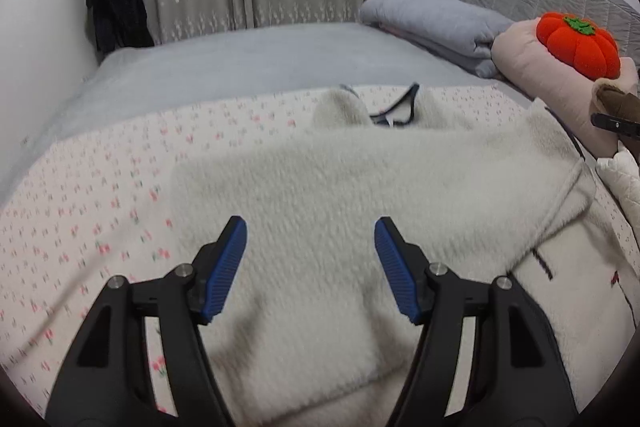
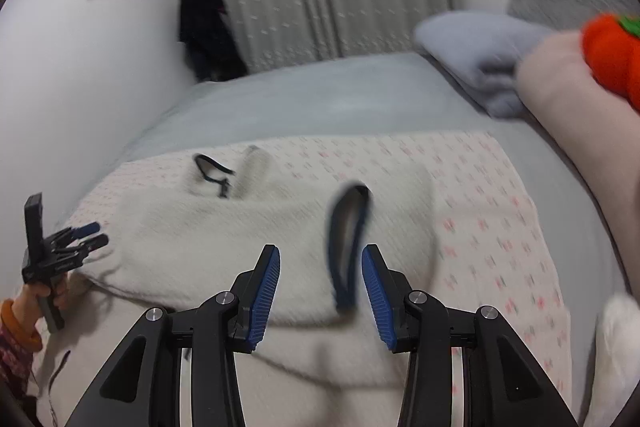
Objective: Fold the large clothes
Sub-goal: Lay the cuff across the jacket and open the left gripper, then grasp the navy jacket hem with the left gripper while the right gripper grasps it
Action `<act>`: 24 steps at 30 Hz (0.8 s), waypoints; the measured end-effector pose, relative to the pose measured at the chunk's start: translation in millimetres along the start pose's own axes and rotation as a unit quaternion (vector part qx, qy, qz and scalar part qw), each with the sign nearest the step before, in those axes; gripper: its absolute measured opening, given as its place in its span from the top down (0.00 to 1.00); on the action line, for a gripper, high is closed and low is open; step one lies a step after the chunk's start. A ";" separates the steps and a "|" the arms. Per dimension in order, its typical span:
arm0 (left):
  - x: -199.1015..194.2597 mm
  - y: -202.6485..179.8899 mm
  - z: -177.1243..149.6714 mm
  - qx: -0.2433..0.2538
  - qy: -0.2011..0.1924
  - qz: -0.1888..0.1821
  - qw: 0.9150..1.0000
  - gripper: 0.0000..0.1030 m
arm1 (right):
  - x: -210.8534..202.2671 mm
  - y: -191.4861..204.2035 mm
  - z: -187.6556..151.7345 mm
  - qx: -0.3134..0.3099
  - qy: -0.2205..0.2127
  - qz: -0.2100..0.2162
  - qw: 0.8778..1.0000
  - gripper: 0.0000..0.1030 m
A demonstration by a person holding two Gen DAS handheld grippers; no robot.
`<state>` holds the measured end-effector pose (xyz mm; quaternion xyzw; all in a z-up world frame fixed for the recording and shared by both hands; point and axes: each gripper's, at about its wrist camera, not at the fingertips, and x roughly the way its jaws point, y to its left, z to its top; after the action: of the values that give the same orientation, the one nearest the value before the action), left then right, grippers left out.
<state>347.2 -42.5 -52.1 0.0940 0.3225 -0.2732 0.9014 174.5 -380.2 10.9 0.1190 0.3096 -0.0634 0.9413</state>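
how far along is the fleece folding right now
Done: the fleece lies on the floral sheet with one side already folded over its middle. In hand: nothing; the left gripper hovers open above it, and the right gripper is open too, with a dark-trimmed cuff in the gap between its pads but not pinched. Left: the remaining folds to make a compact bundle.

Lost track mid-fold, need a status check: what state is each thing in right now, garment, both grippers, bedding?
White fleece garment: lying on the bed, partly folded, sleeve across the body.
Left gripper: open, empty, over the fleece.
Right gripper: open, dark-trimmed cuff between its jaws, not pinched.
Floral sheet: spread flat under the garment.
Grey blanket: folded, by the pillows.
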 end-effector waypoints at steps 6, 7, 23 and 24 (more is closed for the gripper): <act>53.0 25.1 -3.4 -0.005 0.045 0.026 0.999 0.35 | 74.2 2.3 6.0 -0.040 0.042 -0.019 0.998 0.70; 60.0 29.7 -11.1 -0.010 0.055 0.027 0.998 0.35 | 83.6 -3.3 1.7 -0.036 0.054 -0.036 0.997 0.72; 18.4 26.6 -26.7 -0.057 0.082 0.018 0.995 0.29 | 28.4 -27.3 -28.4 0.061 0.079 0.014 0.995 0.30; 4.0 23.9 -29.3 -0.057 0.082 0.025 0.995 0.24 | 14.3 -21.5 -31.0 0.051 0.076 0.015 0.996 0.29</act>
<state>347.5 -14.2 -77.5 0.0721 0.4081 -0.2233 0.8823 164.1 -393.5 -25.8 0.1763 0.3744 -0.0558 0.9087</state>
